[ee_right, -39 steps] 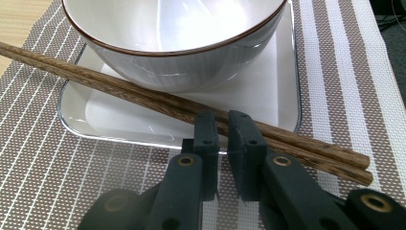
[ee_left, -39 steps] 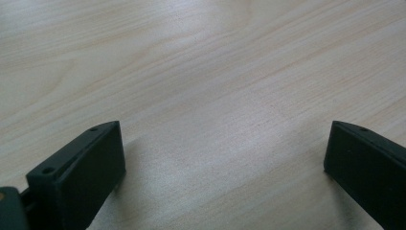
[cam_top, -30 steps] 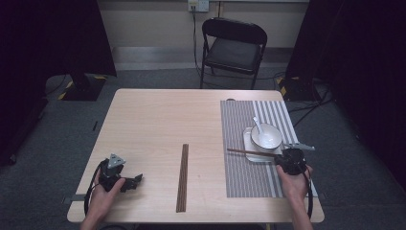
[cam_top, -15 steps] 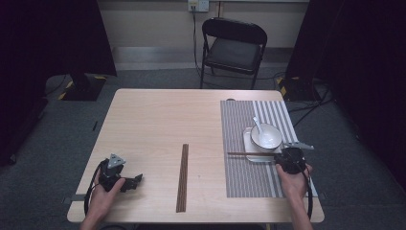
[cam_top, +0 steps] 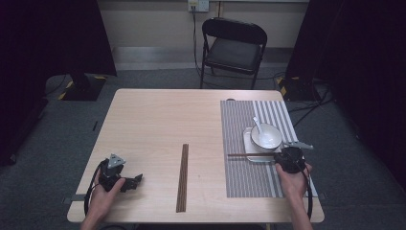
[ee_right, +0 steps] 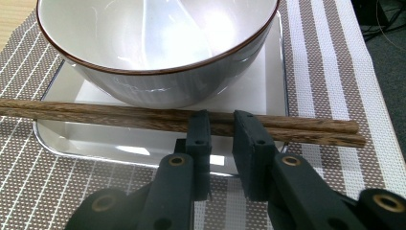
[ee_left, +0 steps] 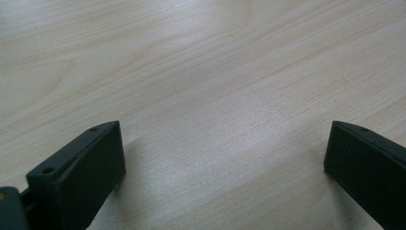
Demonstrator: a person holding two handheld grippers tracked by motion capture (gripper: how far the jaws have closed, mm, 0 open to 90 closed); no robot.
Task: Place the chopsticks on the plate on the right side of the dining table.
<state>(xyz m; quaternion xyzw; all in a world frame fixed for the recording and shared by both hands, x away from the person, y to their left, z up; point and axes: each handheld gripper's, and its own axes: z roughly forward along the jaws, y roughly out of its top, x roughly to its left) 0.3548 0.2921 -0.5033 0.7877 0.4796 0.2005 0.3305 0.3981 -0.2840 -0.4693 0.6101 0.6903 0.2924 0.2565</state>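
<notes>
The wooden table [cam_top: 158,120] bears a striped placemat [cam_top: 249,177] and chopsticks [cam_top: 182,177].

Right tongs [cam_top: 283,155] meet chopsticks [cam_top: 251,155] lying across the tray [cam_top: 247,143].

Your right gripper [cam_top: 282,156] is hemmed in: the bowl [cam_top: 266,136] on its tray [cam_top: 247,143] stands just ahead, and a pair of chopsticks [cam_top: 251,155] lies across the tray's near edge. The mat [cam_top: 249,182] nearer you is bare. Left of the mat the table [cam_top: 153,124] is open wood, broken by a second chopstick pair [cam_top: 182,177] at centre.
</notes>
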